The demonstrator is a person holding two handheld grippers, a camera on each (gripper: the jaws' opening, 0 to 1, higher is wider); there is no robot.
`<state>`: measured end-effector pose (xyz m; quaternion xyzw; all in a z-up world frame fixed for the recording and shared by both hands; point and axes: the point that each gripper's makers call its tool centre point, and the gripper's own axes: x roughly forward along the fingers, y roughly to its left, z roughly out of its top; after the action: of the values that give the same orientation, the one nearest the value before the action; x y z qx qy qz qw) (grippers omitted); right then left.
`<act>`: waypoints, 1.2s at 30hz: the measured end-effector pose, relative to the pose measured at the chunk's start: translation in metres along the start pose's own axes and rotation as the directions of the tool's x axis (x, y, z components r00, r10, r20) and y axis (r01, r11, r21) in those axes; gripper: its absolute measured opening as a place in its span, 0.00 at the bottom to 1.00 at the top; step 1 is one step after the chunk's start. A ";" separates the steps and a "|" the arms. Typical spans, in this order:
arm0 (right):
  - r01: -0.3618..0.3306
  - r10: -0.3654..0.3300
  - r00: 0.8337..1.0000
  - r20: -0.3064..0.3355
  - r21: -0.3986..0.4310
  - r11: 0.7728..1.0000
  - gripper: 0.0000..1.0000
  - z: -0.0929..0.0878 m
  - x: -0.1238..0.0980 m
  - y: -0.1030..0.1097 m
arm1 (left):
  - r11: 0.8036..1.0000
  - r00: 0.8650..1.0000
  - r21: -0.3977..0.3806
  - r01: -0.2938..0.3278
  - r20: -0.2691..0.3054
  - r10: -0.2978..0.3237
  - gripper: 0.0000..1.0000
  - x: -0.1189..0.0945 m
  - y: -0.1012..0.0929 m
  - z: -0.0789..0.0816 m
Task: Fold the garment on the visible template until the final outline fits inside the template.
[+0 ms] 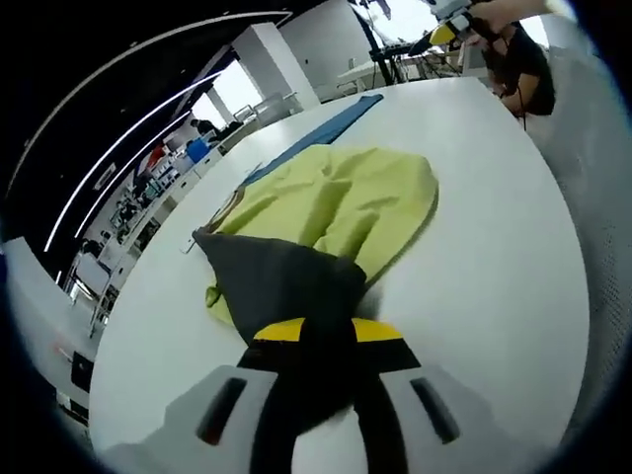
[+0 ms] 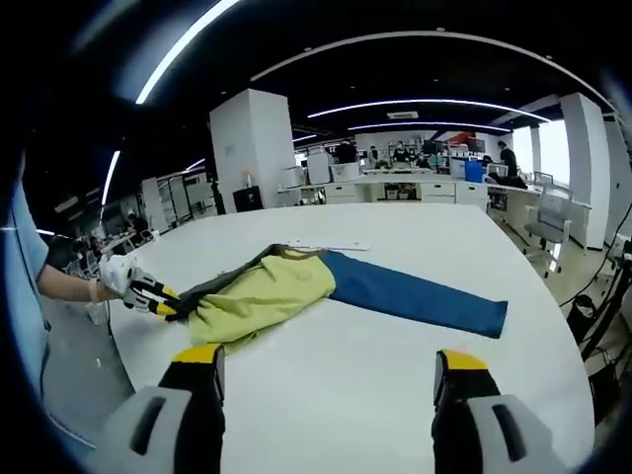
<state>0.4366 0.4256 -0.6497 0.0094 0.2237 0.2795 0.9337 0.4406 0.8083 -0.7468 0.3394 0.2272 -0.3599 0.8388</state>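
Left claw (image 1: 321, 341) clamped on dark garment (image 1: 336, 212) corner near worktop (image 1: 494, 247) edge; right claw (image 2: 326, 380) apart. Soft, light, floppy: grip corners, hems.

Your left gripper view sits low and very close, looking along its tongs (image 1: 318, 341) across the round white surface (image 1: 494, 257) at the yellow-green and blue cloth garment (image 1: 336, 202). Your right gripper view looks from well back on the far side; both share that garment (image 2: 262, 291) and surface (image 2: 395, 365).
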 end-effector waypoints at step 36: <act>-0.006 0.006 1.000 -0.019 0.029 1.000 0.84 -0.007 0.002 0.001 | 0.986 0.987 -0.119 -0.116 -0.122 0.102 0.00 -0.023 0.090 -0.049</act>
<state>0.4352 0.4266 -0.6564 0.0208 0.2365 0.2792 0.9304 0.4874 0.9010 -0.7285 0.3181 0.2785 -0.2781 0.8625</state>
